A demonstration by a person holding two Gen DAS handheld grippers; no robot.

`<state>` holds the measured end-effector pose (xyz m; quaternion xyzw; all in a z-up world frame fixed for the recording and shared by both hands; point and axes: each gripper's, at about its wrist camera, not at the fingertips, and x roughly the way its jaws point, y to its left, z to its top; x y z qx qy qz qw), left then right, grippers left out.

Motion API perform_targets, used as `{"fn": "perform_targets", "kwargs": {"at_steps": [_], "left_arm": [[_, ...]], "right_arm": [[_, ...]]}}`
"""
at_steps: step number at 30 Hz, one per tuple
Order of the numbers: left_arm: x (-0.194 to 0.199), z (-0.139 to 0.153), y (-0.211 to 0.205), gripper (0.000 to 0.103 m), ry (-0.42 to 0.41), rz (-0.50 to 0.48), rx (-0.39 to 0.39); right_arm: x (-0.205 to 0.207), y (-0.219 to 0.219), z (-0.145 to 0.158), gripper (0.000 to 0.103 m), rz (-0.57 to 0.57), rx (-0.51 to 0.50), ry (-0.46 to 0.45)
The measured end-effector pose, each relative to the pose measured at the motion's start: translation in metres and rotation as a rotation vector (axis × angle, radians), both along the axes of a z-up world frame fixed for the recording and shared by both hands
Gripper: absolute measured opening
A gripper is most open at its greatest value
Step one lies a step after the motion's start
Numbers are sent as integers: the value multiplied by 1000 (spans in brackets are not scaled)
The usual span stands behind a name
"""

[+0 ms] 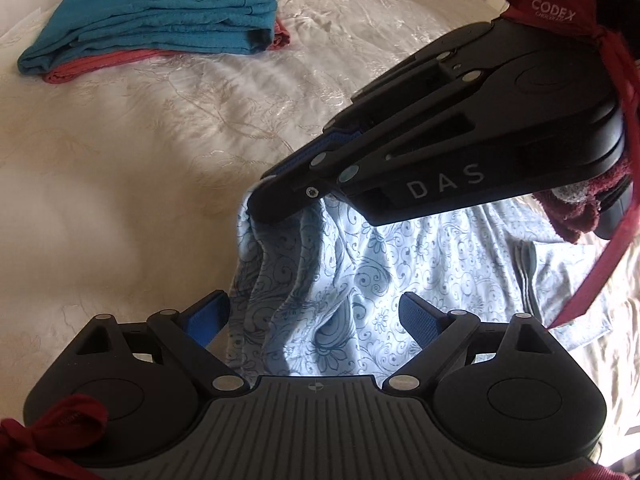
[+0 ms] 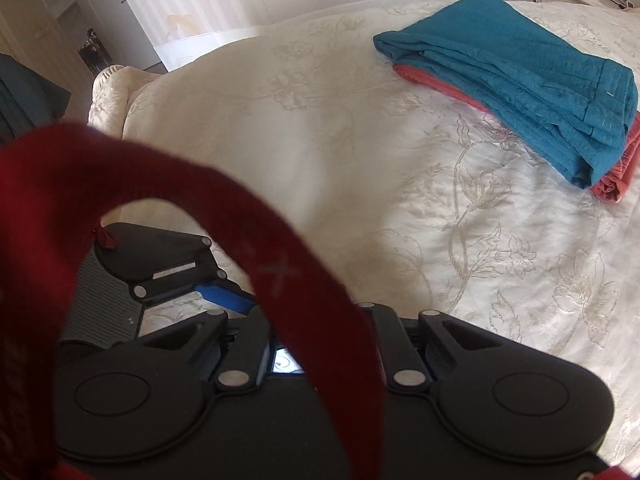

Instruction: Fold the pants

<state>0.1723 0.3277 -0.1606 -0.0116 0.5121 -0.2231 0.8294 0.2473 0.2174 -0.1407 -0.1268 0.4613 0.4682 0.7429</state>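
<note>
We are holding the pale floral pants [image 1: 352,280] bunched on the cream bed [image 1: 140,160], at 6 o'clock in the left wrist view. Our right gripper [image 1: 256,204], reaching in from 2 o'clock, is pinching a raised fold of the pants, its fingers closed on the cloth. Our left gripper [image 1: 314,312] is hovering with fingers spread wide over the fabric. At 11 o'clock, folded teal pants [image 1: 160,20] are lying on a red garment [image 1: 80,70].
</note>
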Motion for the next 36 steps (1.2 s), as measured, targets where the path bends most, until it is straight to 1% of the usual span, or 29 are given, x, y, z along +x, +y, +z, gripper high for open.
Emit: {"fn": "perform_targets", "kwargs": {"at_steps": [1, 2, 3, 5, 7, 8, 11, 13, 15, 19, 22, 25, 26, 29, 33, 36], "left_arm": [[0, 1, 2, 92, -1, 9, -1], [-1, 1, 3, 92, -2, 16, 1], [0, 0, 5, 92, -1, 20, 7], [0, -2, 6, 92, 3, 15, 17], [1, -4, 6, 92, 4, 8, 27], [3, -6, 7, 92, 7, 6, 23], [12, -14, 11, 92, 30, 24, -4], [18, -21, 13, 92, 44, 32, -20], [25, -28, 11, 92, 49, 23, -19], [37, -33, 5, 92, 28, 2, -21], [50, -36, 4, 92, 19, 26, -60], [54, -38, 7, 92, 28, 70, -107], [53, -37, 7, 91, 28, 71, -110], [45, -35, 5, 91, 50, 30, -134], [32, -35, 2, 91, 64, -27, -109], [28, -36, 3, 90, 76, -16, -106]], "right_arm": [[1, 1, -4, 18, -10, -15, 3], [2, 0, -5, 26, -31, -22, -2], [5, -2, -5, 28, -61, -6, -6], [9, -17, 3, 28, -141, 106, 23], [12, -31, 12, 29, -224, 188, 39], [12, -40, 17, 32, -264, 216, 38], [5, -66, 27, 32, -339, 243, 34], [-5, -84, 30, 32, -371, 234, 36], [-17, -103, 30, 32, -409, 208, 42], [-46, -142, 27, 31, -503, 155, 74], [-70, -168, 21, 32, -577, 111, 98], [-89, -189, 14, 32, -664, 84, 149], [-95, -195, 12, 32, -687, 77, 159], [-110, -209, 10, 32, -741, 71, 181], [-123, -220, 10, 32, -778, 75, 196], [-128, -216, 11, 32, -782, 78, 190]]}}
